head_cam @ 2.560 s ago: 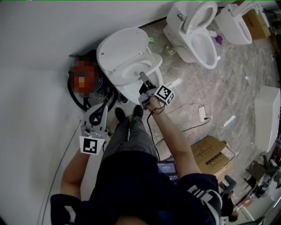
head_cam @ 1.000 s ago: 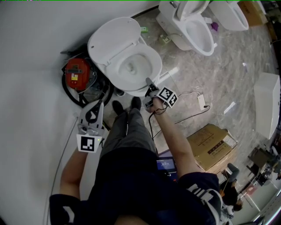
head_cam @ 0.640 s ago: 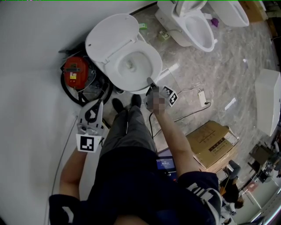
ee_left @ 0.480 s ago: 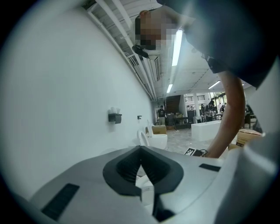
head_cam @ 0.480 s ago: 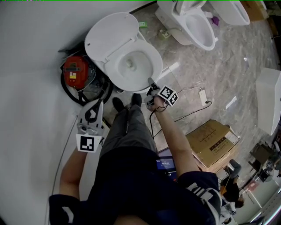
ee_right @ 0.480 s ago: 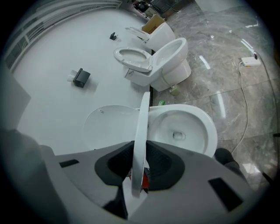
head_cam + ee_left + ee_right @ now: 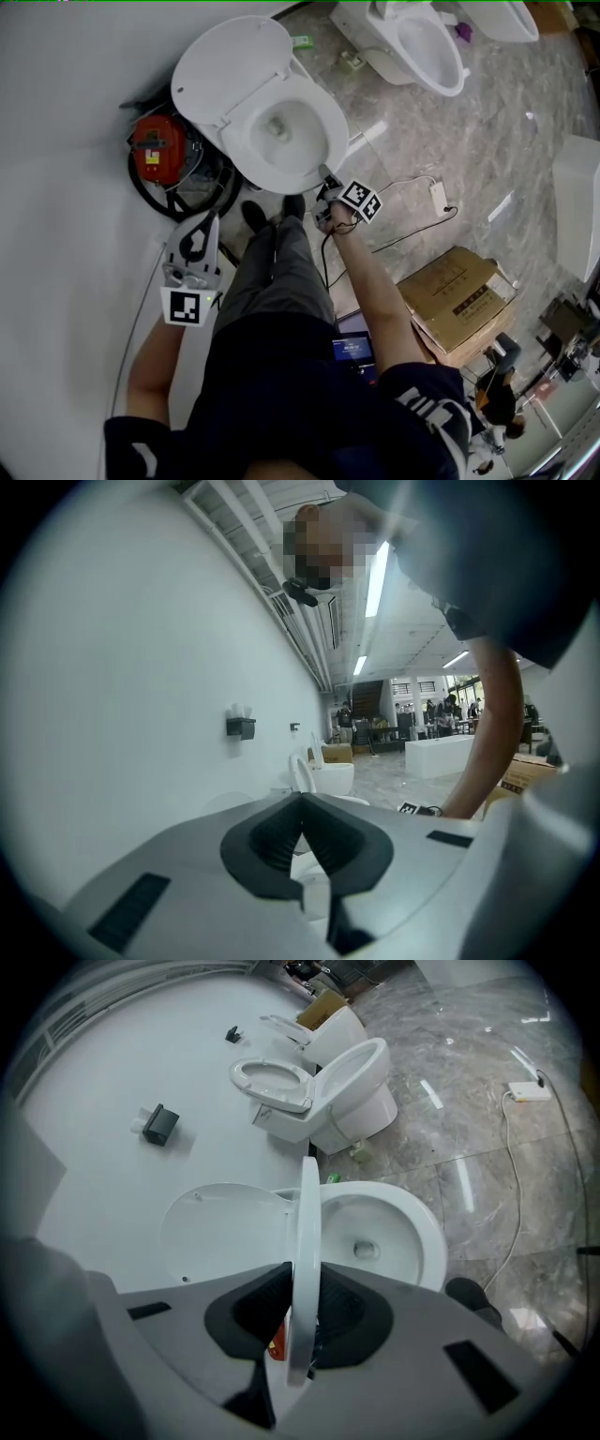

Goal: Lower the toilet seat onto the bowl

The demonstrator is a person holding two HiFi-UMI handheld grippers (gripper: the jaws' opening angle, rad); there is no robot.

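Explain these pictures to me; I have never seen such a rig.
No robot here: a person holds a hand tool with two fingers in each hand. The top-down picture comes from a camera on the person's head; the other two from cameras riding on each tool, looking along its fingers. The right gripper grips the front of the toilet seat, seen edge-on between the raised lid and the bowl; its fingers have just been closing on it. The left gripper is shut and empty. On the floor: more toilets, a cardboard box.
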